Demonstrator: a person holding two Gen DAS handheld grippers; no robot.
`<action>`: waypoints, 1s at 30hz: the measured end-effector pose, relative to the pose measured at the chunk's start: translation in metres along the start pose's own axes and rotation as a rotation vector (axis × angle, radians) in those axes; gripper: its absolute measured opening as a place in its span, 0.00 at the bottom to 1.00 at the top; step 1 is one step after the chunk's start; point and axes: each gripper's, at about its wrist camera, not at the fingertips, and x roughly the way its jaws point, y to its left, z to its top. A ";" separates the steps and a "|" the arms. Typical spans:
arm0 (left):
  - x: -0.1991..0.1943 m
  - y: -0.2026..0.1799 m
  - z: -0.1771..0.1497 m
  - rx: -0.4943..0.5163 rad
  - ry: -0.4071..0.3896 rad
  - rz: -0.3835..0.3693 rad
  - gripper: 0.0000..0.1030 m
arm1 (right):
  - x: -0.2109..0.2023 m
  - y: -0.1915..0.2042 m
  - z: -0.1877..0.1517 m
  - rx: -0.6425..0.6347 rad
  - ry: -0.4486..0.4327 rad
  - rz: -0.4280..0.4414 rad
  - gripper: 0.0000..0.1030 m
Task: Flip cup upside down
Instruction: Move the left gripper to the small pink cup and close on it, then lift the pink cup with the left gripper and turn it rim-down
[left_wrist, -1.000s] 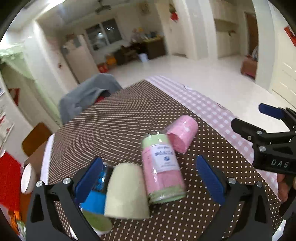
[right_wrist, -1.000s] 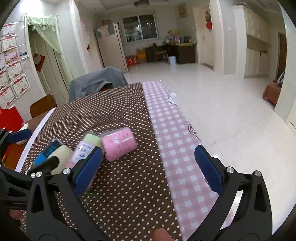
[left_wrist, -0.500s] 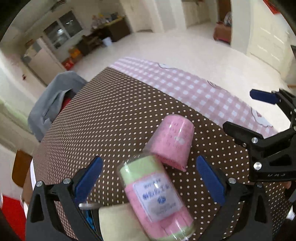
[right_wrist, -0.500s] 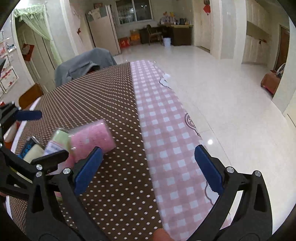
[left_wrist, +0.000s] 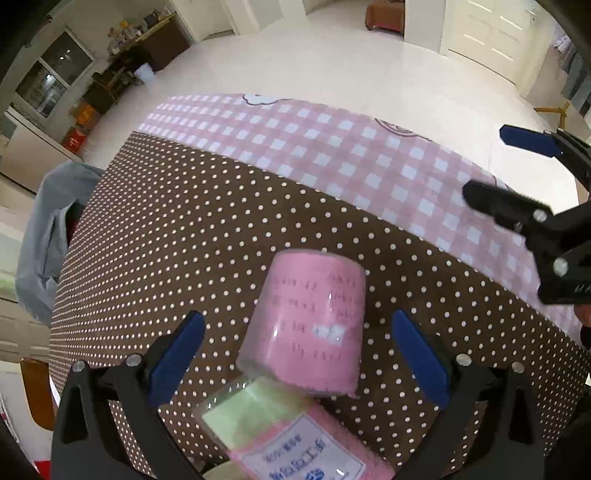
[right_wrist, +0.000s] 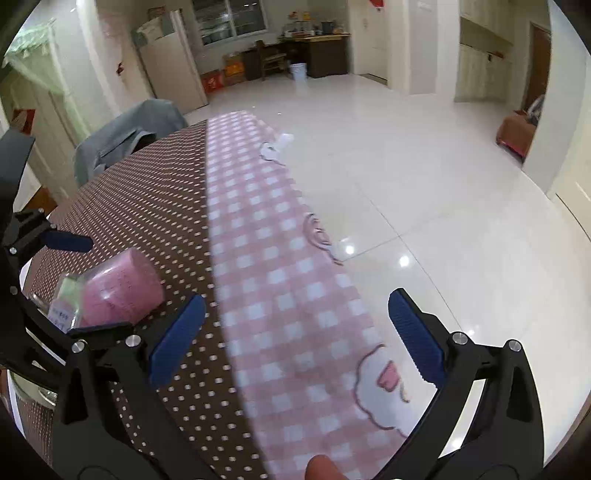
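1. The pink plastic cup (left_wrist: 308, 325) lies on its side on the brown dotted tablecloth (left_wrist: 177, 236), between the spread left gripper (left_wrist: 299, 354) fingers, untouched.
2. The right gripper (right_wrist: 295, 332) gapes empty.
3. The near clear jar of pink and green towels (left_wrist: 295, 439) is cut off.

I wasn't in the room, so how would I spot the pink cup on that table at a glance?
Find the round table with the brown polka-dot cloth beside a pink checked strip. On the brown part lies the pink cup, tipped on its side between the left gripper's open jaws. It is plain pink with faint writing, unlike the jar touching it, which has a green end and a white label.
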 end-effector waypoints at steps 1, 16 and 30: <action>0.004 0.000 0.001 0.005 0.014 -0.002 0.94 | 0.000 -0.002 0.000 0.005 0.000 0.000 0.94; -0.009 0.017 0.016 -0.130 -0.048 -0.009 0.63 | -0.015 -0.011 0.000 0.026 -0.026 0.021 0.94; -0.094 0.007 -0.026 -0.262 -0.220 0.019 0.63 | -0.072 0.007 -0.018 -0.003 -0.112 0.050 0.94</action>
